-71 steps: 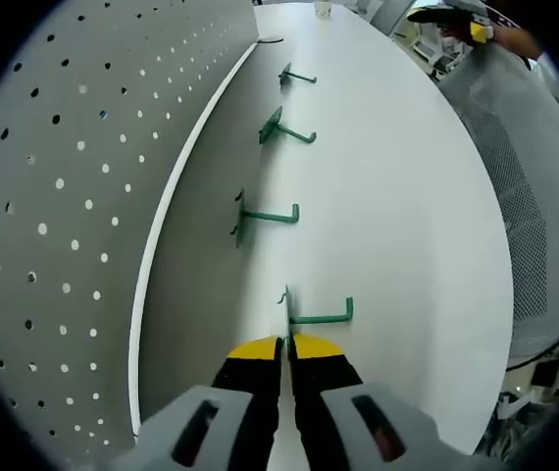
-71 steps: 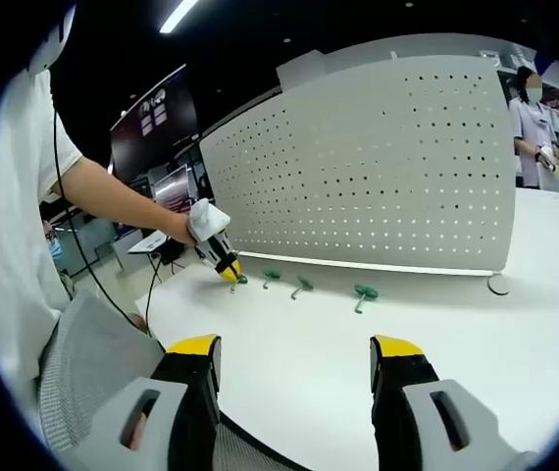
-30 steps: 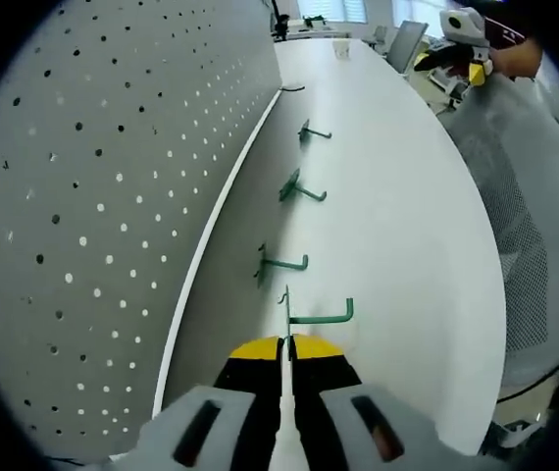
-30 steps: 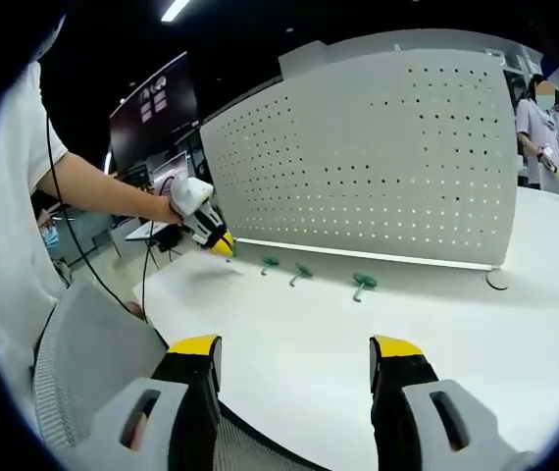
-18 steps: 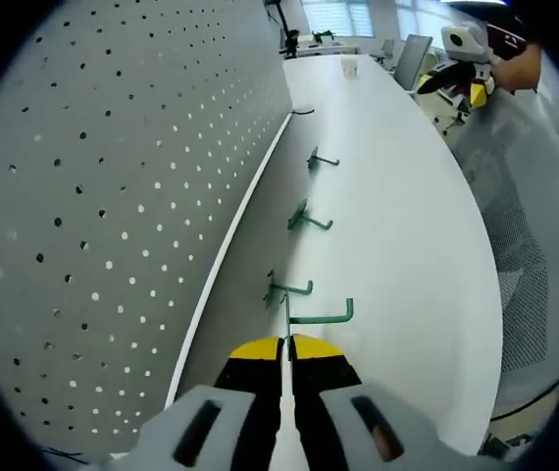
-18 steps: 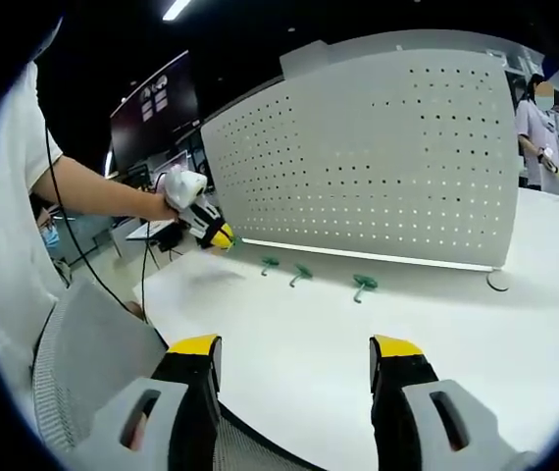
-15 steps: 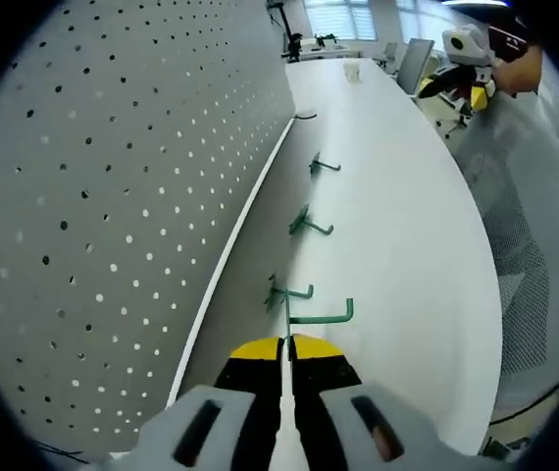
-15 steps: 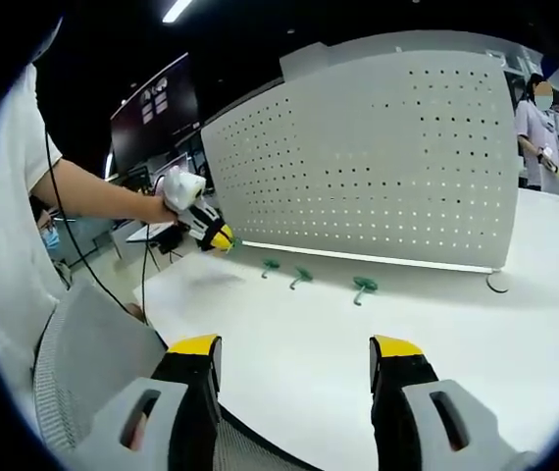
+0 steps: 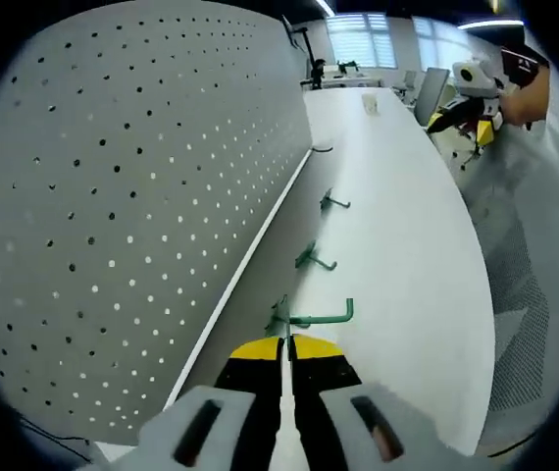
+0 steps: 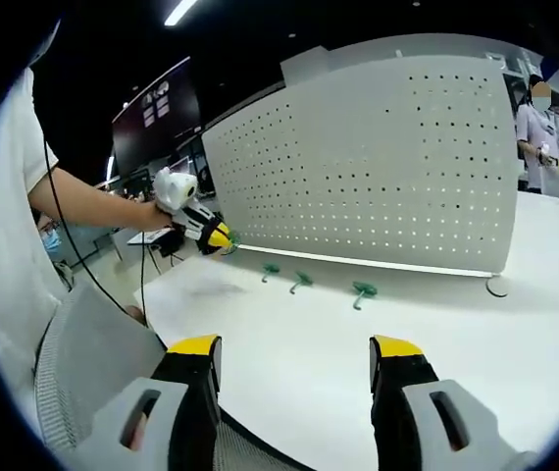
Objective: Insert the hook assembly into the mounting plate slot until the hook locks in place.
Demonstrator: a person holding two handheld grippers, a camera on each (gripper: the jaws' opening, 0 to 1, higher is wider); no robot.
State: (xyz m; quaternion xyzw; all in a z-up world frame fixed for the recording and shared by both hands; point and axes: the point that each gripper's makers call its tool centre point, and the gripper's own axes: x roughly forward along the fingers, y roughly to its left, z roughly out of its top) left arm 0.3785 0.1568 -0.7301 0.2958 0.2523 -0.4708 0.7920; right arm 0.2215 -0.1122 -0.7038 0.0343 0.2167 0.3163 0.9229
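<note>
- The left gripper (image 9: 286, 345) has its yellow-tipped jaws pressed together on the thin flat plate of a green hook (image 9: 321, 316), which stands straight out past the tips.
- The hook's arm runs to the right from the plate and turns up at its end; it hangs in the air above the surface (image 9: 407, 235), clear of it.
- In the right gripper view the same left gripper (image 10: 219, 237) is lifted above the surface's left end, near the lower left corner of the pegboard (image 10: 378, 167); the hook itself is too small to make out there.
- The pegboard (image 9: 123, 216) stands upright along the surface's far edge, close on the left of the held hook.
- Three more green hooks lie in a row on the surface at the pegboard's foot: the nearest (image 9: 279, 316) just behind the held one, the next (image 9: 311, 259) farther on, the third (image 9: 332, 202) beyond it.
- The right gripper (image 10: 294, 358) has its jaws spread wide with nothing between them, low over the near side of the surface, well apart from the hooks.
- The right gripper (image 9: 466, 93) also shows far off at the upper right of the left gripper view.
</note>
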